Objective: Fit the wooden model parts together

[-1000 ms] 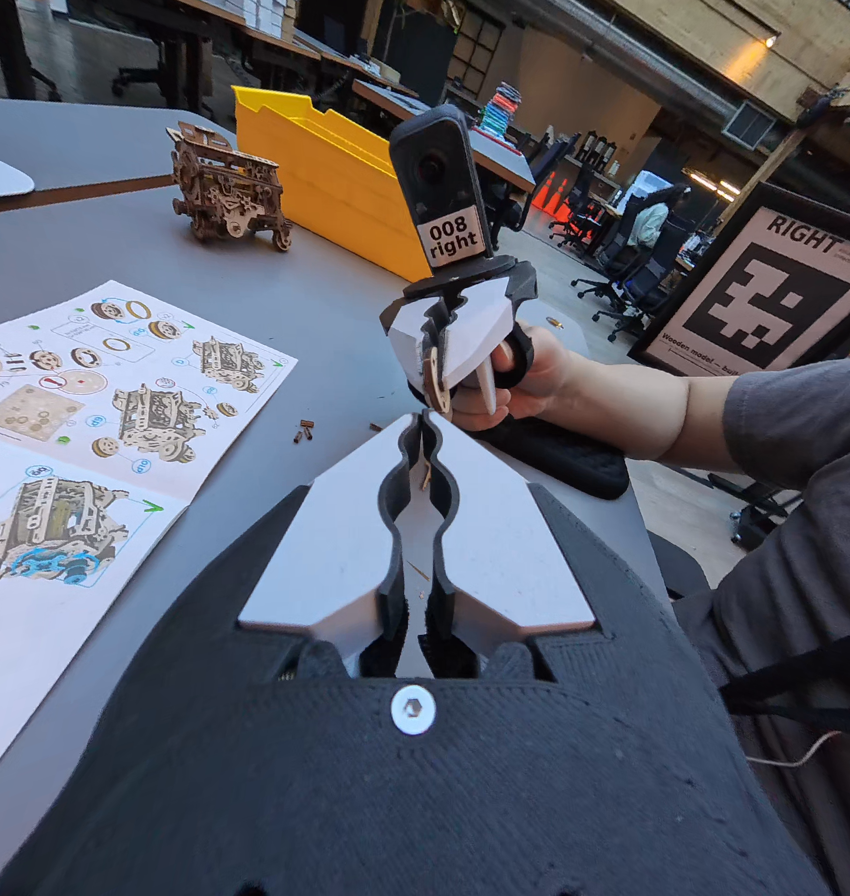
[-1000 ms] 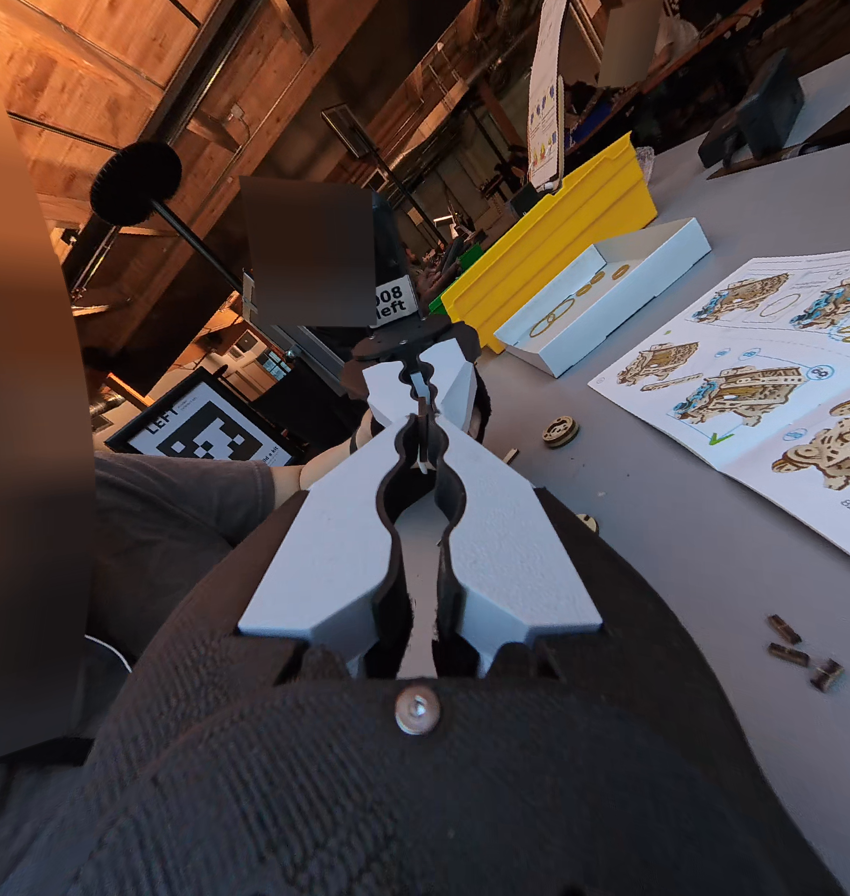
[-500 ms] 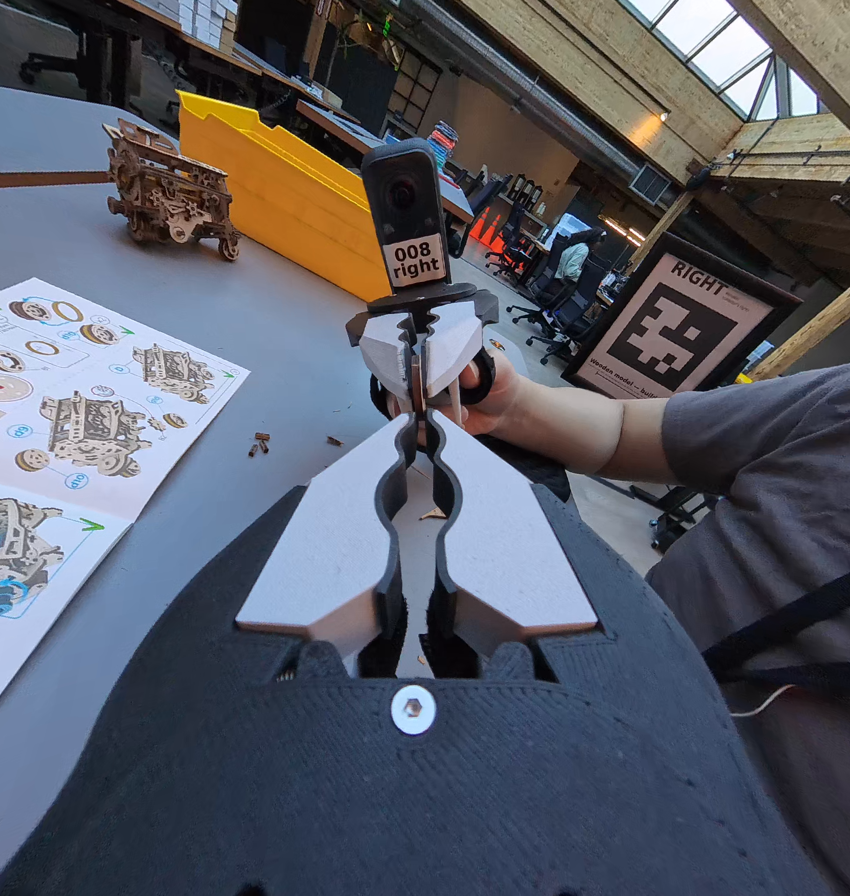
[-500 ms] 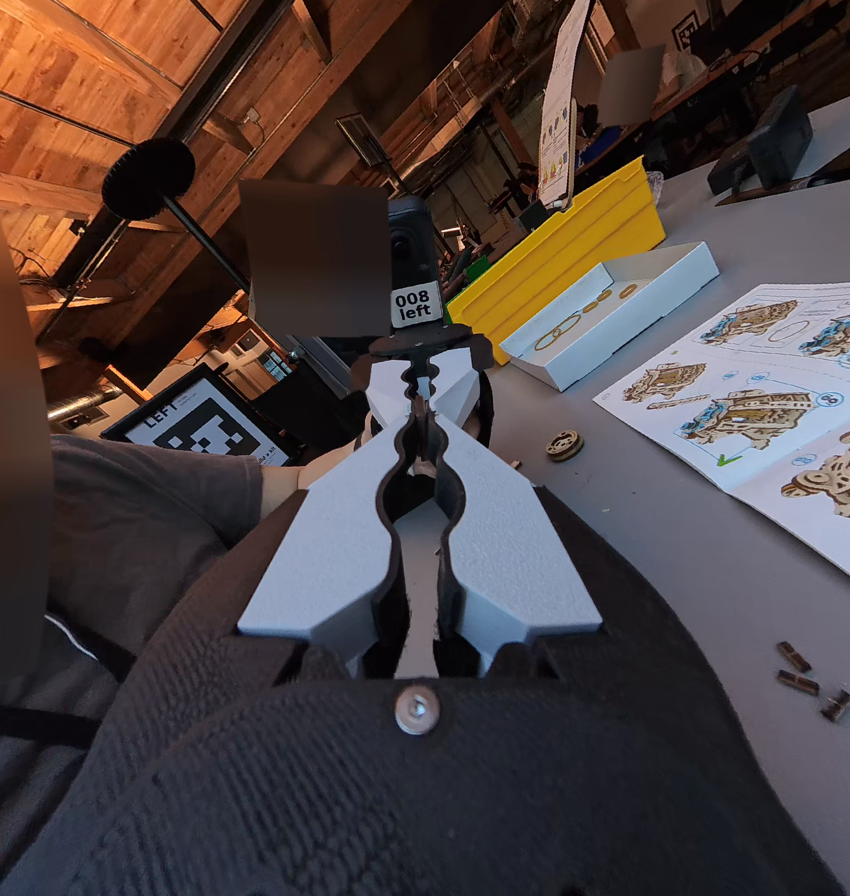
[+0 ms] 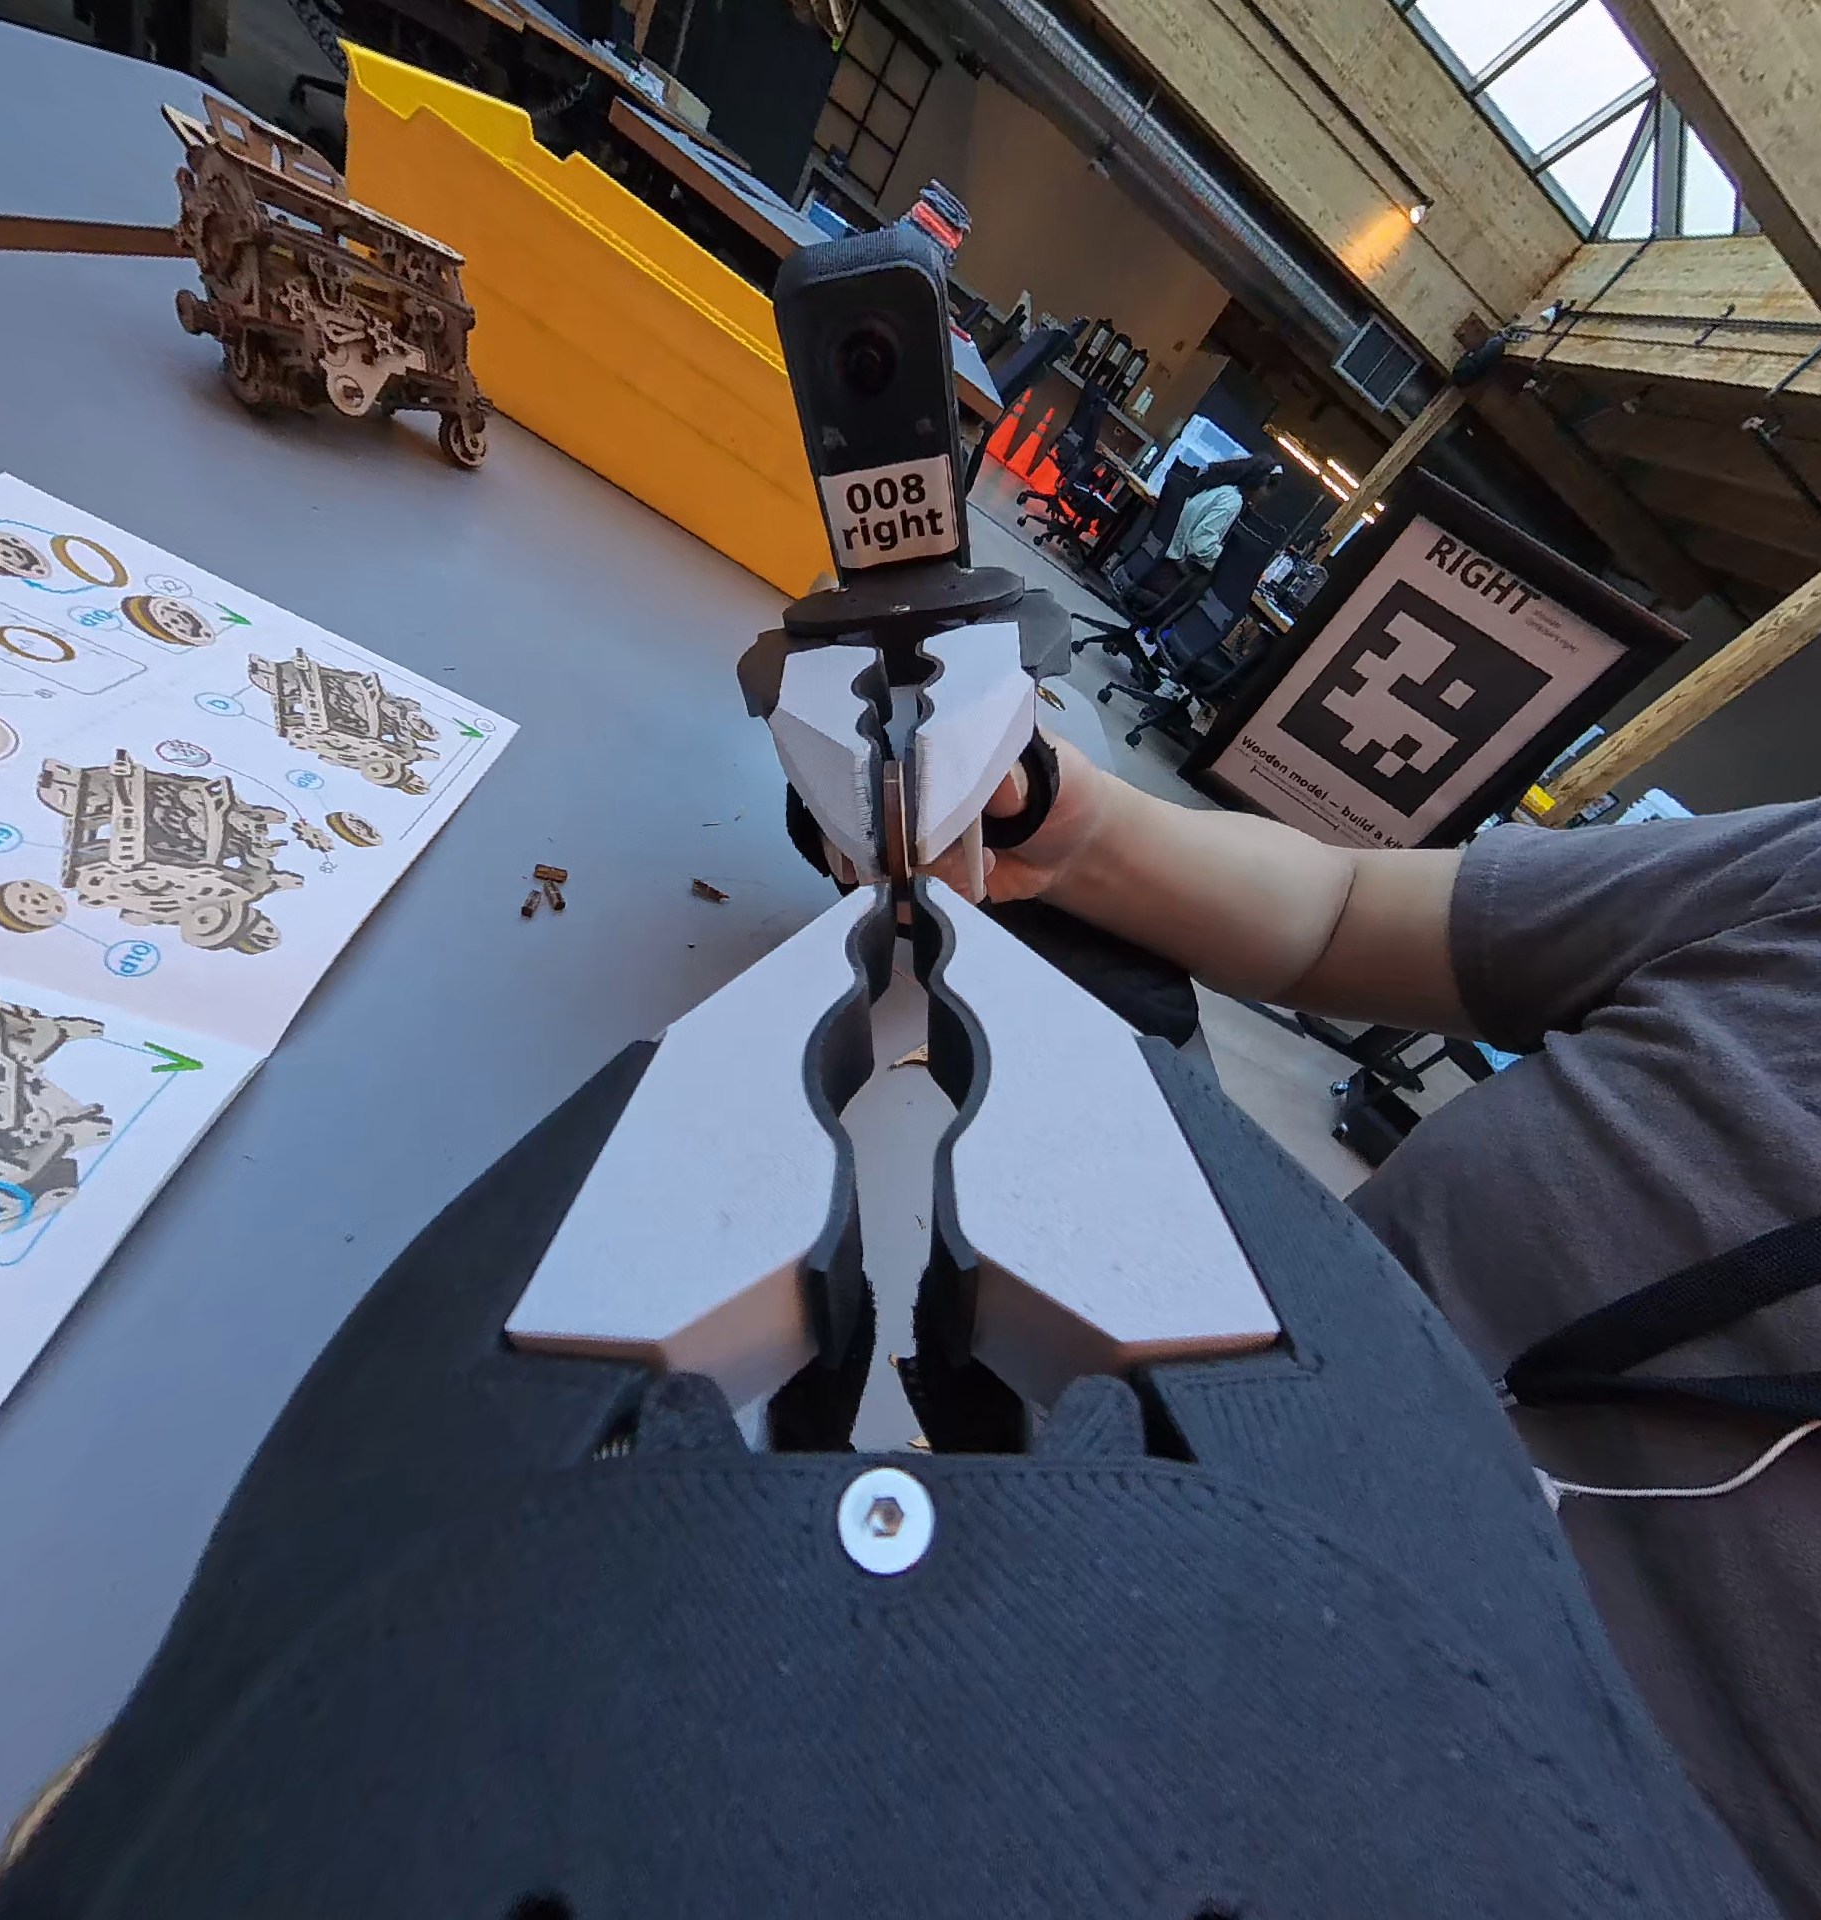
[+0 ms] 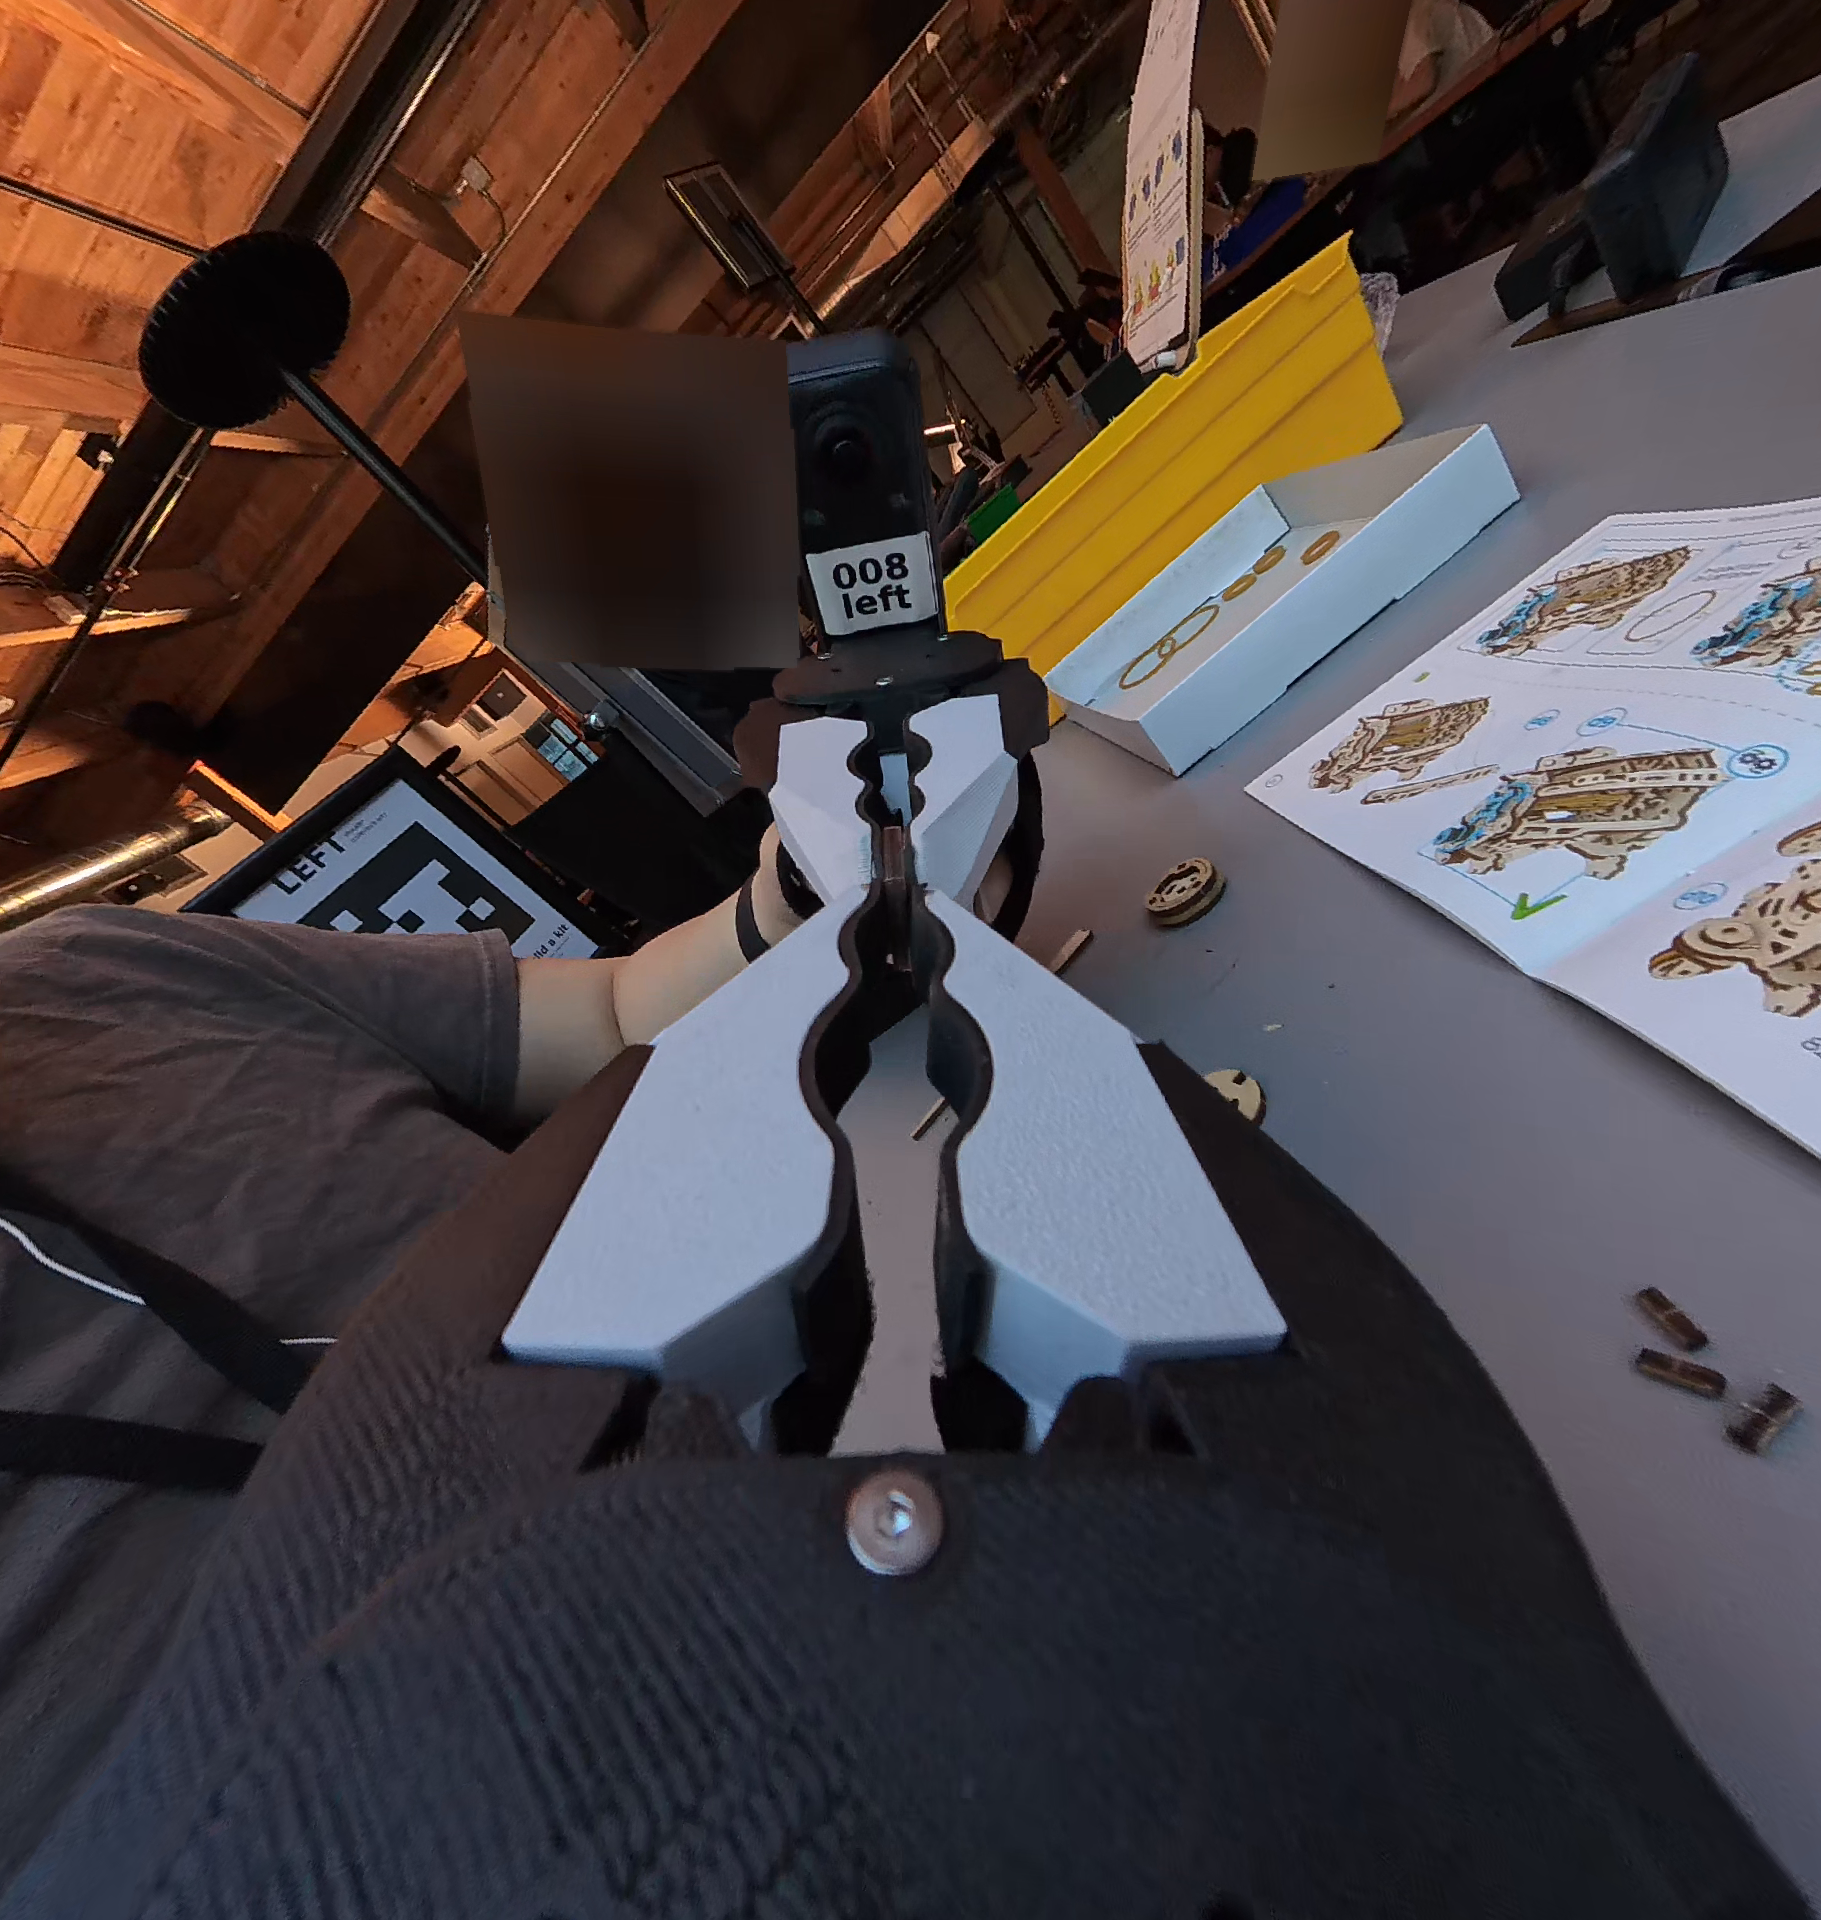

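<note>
Both grippers meet tip to tip above the grey table's front edge. My left gripper [image 5: 893, 912] is shut on a small thin wooden part, mostly hidden between its fingers; that part shows in the right wrist view [image 6: 890, 854]. My right gripper [image 5: 893, 878] faces it, shut on a flat round wooden disc [image 5: 893, 821] seen edge-on. In the right wrist view my right gripper [image 6: 890, 912] holds the disc [image 6: 895, 948] against the left gripper [image 6: 890, 881]. The two parts touch or nearly touch; the joint itself is hidden by the fingertips.
A built wooden model [image 5: 314, 301] and a yellow bin [image 5: 594, 343] stand at the back. An instruction sheet [image 5: 158, 779] lies on the left. Small wooden bits [image 5: 544, 891], a wooden wheel [image 6: 1184, 891] and a white box of rings [image 6: 1290, 603] lie on the table. The tips of both grippers are at nearly the same place. The wooden wheel [image 6: 1184, 891] is about 15 cm from both grippers' fingertips.
The grippers have closed the gap and now meet tip to tip. The right gripper turned, so its disc is edge-on and in line with the left gripper's part.
</note>
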The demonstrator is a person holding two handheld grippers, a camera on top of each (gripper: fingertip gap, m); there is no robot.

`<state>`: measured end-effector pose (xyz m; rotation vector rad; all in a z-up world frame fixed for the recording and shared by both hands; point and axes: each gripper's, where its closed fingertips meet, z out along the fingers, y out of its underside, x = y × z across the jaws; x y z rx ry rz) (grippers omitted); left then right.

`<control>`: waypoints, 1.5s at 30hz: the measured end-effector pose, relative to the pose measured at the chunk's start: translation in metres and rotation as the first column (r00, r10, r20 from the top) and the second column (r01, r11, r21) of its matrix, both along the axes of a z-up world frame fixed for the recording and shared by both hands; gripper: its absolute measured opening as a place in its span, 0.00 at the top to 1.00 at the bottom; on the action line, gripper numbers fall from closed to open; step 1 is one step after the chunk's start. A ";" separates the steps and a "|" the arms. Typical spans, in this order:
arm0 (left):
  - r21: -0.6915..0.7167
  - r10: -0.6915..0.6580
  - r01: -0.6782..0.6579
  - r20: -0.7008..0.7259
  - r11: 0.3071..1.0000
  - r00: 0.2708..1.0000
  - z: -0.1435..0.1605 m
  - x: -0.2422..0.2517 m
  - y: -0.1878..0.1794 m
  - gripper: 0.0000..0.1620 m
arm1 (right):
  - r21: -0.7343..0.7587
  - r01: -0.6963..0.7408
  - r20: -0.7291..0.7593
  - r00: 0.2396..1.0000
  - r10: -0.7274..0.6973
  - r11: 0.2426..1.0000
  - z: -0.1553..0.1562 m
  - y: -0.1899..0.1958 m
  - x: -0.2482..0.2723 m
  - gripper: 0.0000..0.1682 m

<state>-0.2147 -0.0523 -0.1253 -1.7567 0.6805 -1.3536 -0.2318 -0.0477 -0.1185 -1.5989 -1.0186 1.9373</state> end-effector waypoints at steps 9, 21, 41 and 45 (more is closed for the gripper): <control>0.010 0.009 -0.008 -0.054 1.000 0.999 -0.005 0.000 0.000 1.00 | -0.038 0.028 0.011 1.000 -0.027 0.999 -0.005 0.001 0.000 0.99; 0.014 0.020 -0.019 -0.073 1.000 0.997 -0.007 -0.001 0.002 1.00 | -0.085 0.031 0.010 0.999 -0.030 0.996 -0.007 0.003 -0.001 0.98; -0.056 -0.020 0.017 -0.047 0.998 0.999 -0.015 0.000 0.001 0.99 | -0.043 0.044 0.047 0.998 -0.042 0.998 -0.015 0.002 -0.001 1.00; -0.076 -0.020 0.018 -0.028 0.997 0.999 -0.015 -0.001 0.001 0.99 | -0.030 0.042 0.054 0.998 -0.040 0.999 -0.016 0.001 -0.001 1.00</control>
